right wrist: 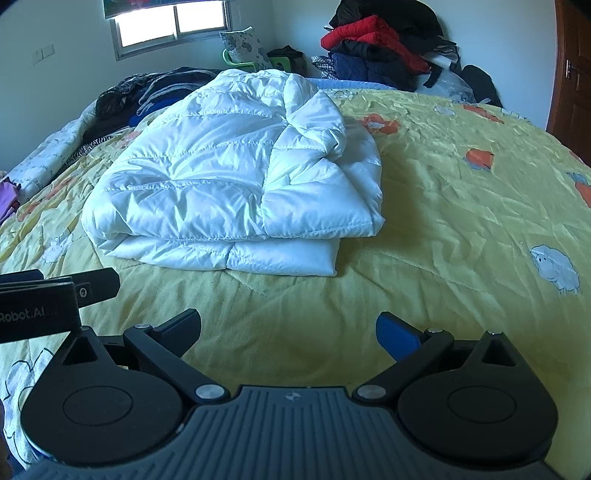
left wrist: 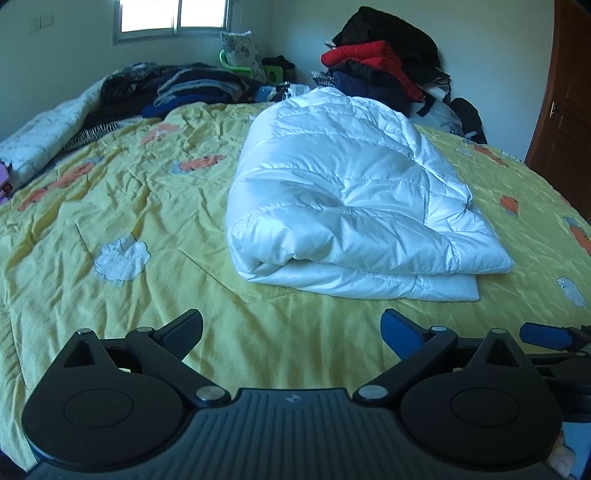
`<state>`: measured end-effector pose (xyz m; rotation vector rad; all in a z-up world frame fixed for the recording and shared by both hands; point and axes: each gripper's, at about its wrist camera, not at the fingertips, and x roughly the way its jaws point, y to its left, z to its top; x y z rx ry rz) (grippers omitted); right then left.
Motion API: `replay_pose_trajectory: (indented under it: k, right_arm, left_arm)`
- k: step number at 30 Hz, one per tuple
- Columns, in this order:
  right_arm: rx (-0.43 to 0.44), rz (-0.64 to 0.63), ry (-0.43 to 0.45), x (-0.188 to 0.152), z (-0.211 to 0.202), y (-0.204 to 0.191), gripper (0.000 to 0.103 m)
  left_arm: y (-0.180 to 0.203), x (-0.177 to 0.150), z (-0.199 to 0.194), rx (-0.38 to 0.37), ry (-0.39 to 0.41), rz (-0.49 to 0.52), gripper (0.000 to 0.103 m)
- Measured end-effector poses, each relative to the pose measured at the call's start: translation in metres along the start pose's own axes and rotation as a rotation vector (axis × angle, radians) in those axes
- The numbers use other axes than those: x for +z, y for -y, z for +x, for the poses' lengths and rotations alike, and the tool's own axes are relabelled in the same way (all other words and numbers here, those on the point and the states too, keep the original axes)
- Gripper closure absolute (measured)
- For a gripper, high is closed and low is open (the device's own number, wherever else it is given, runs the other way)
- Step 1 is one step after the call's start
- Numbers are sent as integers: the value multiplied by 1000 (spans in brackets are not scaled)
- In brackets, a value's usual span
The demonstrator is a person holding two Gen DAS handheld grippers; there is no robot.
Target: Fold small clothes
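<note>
A white quilted puffer jacket (left wrist: 343,195) lies folded into a thick bundle on the yellow bedspread (left wrist: 147,206). In the right wrist view the same jacket (right wrist: 229,177) sits left of centre, its hood or sleeve laid on top. My left gripper (left wrist: 291,328) hovers over the bedspread in front of the jacket, open, nothing between its fingers. My right gripper (right wrist: 288,332) is also open and holds nothing, a short way in front of the jacket's near edge. The left gripper's body (right wrist: 55,295) shows at the left edge of the right wrist view.
A pile of red, black and navy garments (left wrist: 376,62) is stacked at the far right by the wall. Dark striped clothes (left wrist: 177,88) lie at the bed's far left. A wooden door (left wrist: 565,110) stands at the right, and a window (left wrist: 173,16) is at the back.
</note>
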<state>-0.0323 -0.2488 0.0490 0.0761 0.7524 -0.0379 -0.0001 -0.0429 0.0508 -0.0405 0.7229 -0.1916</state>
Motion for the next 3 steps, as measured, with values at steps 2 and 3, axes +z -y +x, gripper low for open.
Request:
replay_pose_trajectory:
  k: [2, 3]
  right_arm:
    - [-1, 5, 1, 0, 0, 1, 0]
    - [-1, 6, 1, 0, 0, 1, 0]
  left_arm:
    - [-3, 1, 1, -12, -16, -17, 0]
    - [-4, 1, 3, -14, -26, -27, 0]
